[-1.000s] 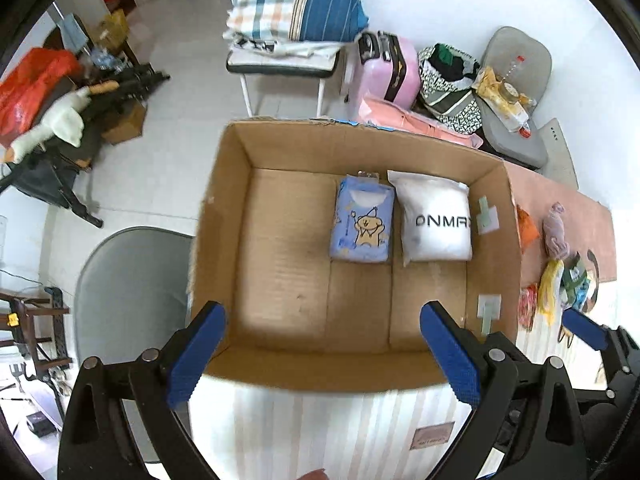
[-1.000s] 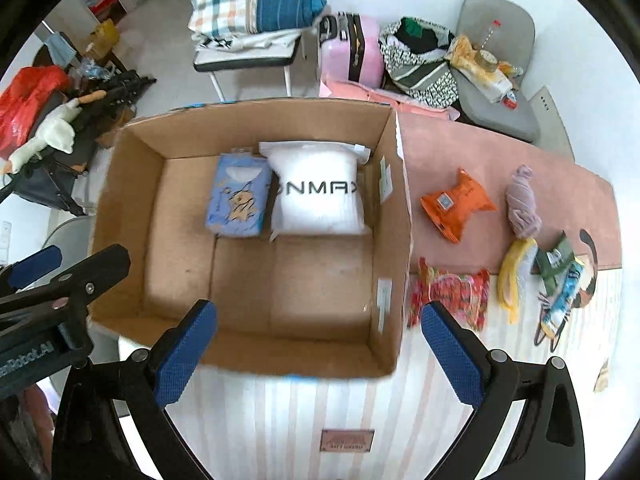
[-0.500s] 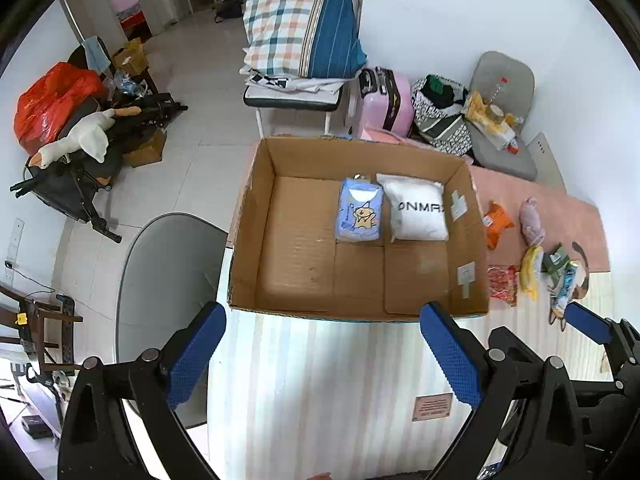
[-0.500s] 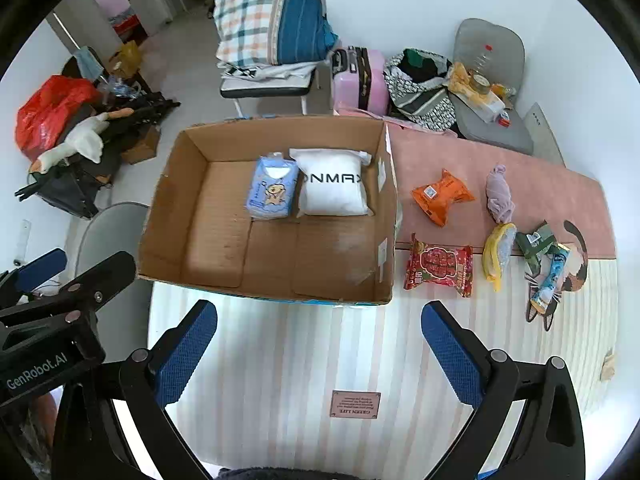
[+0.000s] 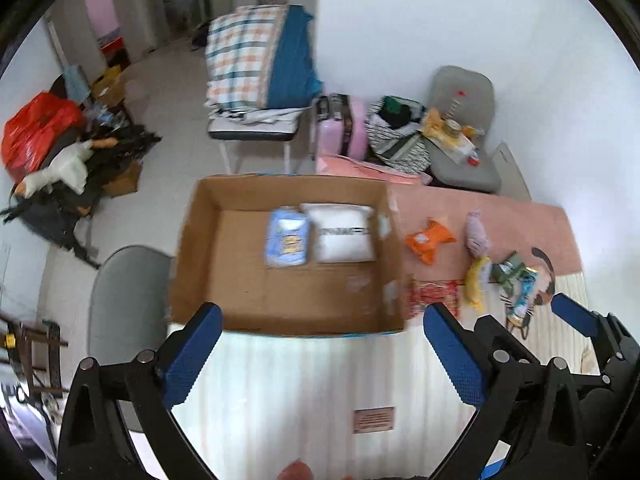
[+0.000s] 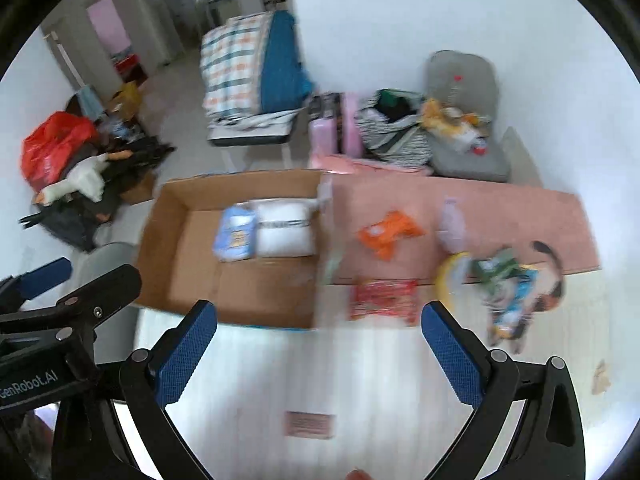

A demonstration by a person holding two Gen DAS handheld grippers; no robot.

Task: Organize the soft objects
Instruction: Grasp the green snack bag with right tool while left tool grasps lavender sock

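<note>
On the bench, one cardboard box [image 5: 280, 304] holds two soft packs side by side: a blue pack [image 5: 287, 237] and a white pack [image 5: 343, 233], its print blurred. Right of the box lie an orange pouch [image 5: 429, 237], a red snack bag [image 6: 382, 299] and a few more soft items. Left claw [image 5: 320, 356] and right claw [image 6: 318, 354] both gape wide, holding nothing.

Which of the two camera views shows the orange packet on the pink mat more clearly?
The left wrist view shows the orange packet better: its outline and white label are fairly sharp, lying on the pink mat right of the cardboard box. The right wrist view shows it too, unobstructed, but motion blur smears its edges.
</note>
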